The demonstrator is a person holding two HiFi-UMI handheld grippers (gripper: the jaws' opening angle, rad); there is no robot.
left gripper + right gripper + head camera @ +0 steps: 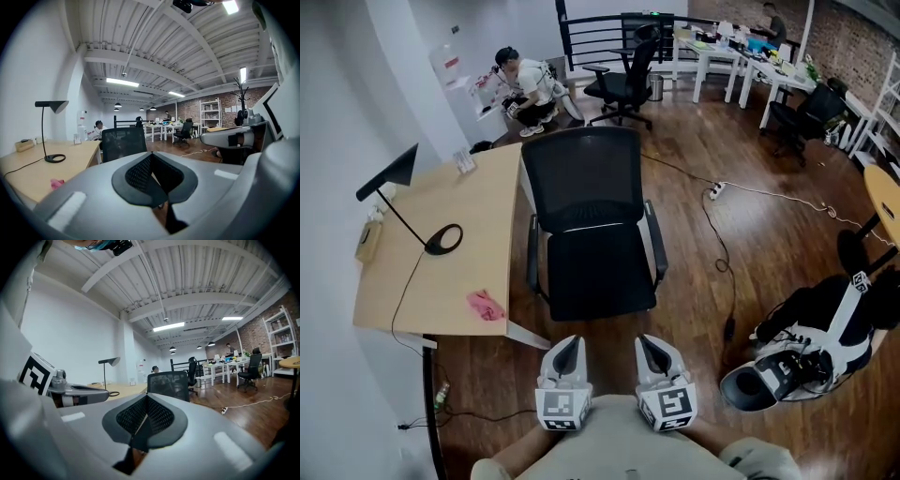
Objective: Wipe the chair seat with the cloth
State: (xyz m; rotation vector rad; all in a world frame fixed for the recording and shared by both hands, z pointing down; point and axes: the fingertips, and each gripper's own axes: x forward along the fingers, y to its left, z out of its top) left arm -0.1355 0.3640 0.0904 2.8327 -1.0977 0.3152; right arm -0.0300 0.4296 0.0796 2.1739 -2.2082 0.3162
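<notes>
1. The desk [441, 281] fills the left of the head view and runs away from the person. Its near right corner stands just beside the chair.
2. The chair [591, 178] stands straight ahead with its back on the far side. Its seat [600, 267] faces the person with nothing lying on it.
3. The left gripper [569, 344] and right gripper [651, 342] hover side by side just short of the seat's front edge and point at it nearly level. Each gripper view shows the jaws together with nothing between them.
4. The cloth [485, 305] is a small pink crumple on the desk near that right corner, off the seat.
   - It lies ahead and to the left of the left gripper, which is the nearer one; the right gripper would have to cross over the left.
   - Its slightly longer side runs slantwise, from far-left to near-right.
5. With the cloth on the desk and both grippers empty, this could be the stage before the cloth is taken up or the stage after it is laid back. The seat shows no mark that settles which.
</notes>
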